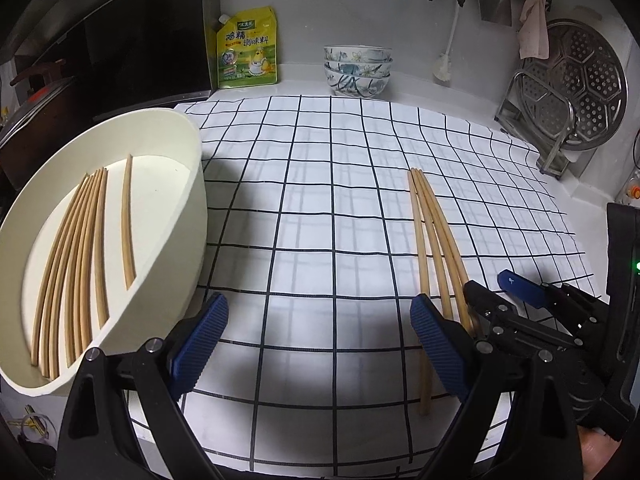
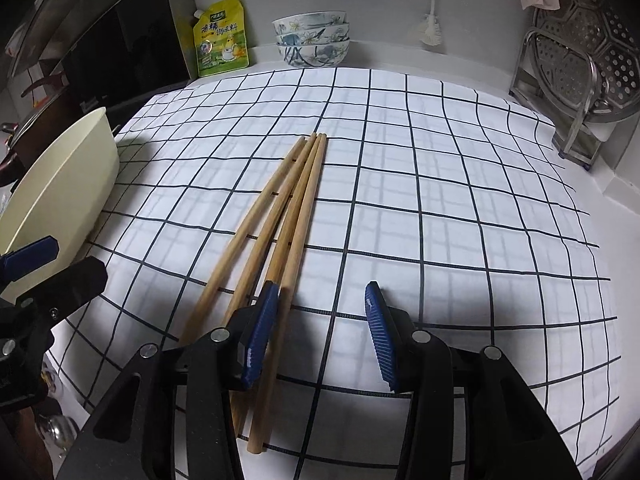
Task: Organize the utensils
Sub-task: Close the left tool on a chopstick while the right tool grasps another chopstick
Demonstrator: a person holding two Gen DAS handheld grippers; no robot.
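Note:
Several wooden chopsticks [image 2: 280, 216] lie loose in a bundle on the checked cloth [image 2: 440, 200]; they also show in the left wrist view [image 1: 434, 232]. A cream oval container [image 1: 188, 200] at the left holds several more chopsticks [image 1: 80, 256]; its wall shows in the right wrist view [image 2: 64, 196]. My left gripper [image 1: 316, 344] is open and empty above the cloth, between the container and the loose chopsticks. My right gripper [image 2: 316, 336] is open and empty, its left pad [image 2: 260, 336] over the near ends of the loose chopsticks; it also shows in the left wrist view [image 1: 496, 292].
At the back stand a yellow seasoning pouch [image 1: 246, 48], stacked patterned bowls [image 1: 357, 69] and a white brush [image 1: 444, 68]. A metal rack with a perforated steamer plate [image 1: 576, 88] stands at the right. A dark stove area [image 1: 100, 60] lies behind the container.

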